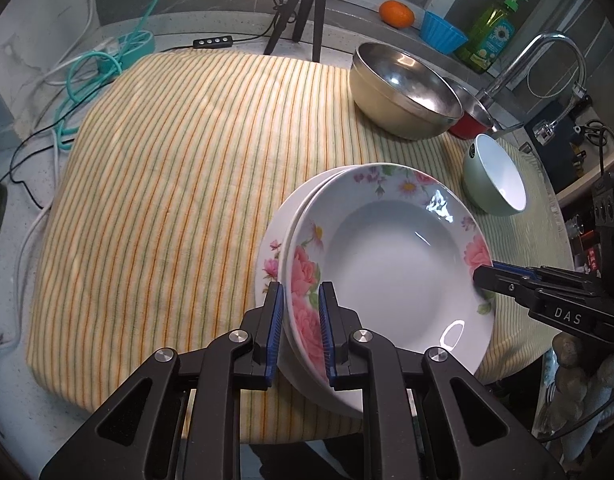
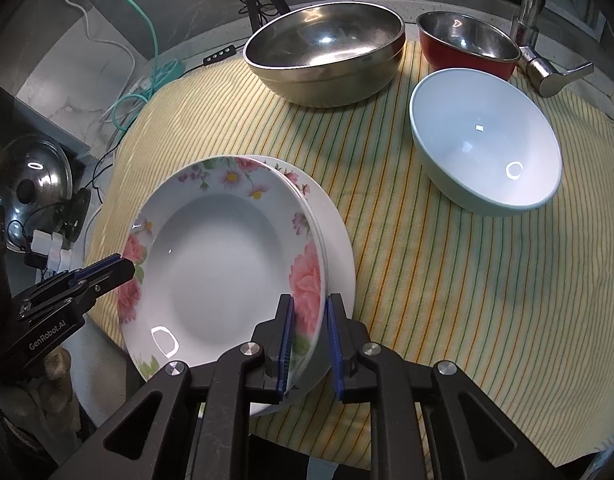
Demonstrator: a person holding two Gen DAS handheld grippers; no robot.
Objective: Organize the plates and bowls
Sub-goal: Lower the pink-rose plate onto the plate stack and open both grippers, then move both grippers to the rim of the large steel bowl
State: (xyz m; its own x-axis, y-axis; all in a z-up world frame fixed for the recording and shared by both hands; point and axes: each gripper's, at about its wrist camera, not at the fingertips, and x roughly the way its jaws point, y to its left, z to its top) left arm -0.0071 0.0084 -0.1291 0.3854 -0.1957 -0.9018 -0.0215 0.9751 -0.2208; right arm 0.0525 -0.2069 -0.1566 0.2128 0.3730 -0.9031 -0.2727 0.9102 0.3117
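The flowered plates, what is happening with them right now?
A person holds two grippers, one on each side of the top flowered plate. The left gripper clasps its near-left rim, and the right gripper clasps the opposite rim. This plate sits tilted on a second plate, on the striped towel. A steel bowl, a red bowl and a green bowl wait behind, untouched.

White letters reading "DAS" are showing on the right gripper (image 1: pixel 483 276) body in the left wrist view; "GenRobot.AI" is showing on the left gripper (image 2: pixel 123 268) body in the right wrist view.
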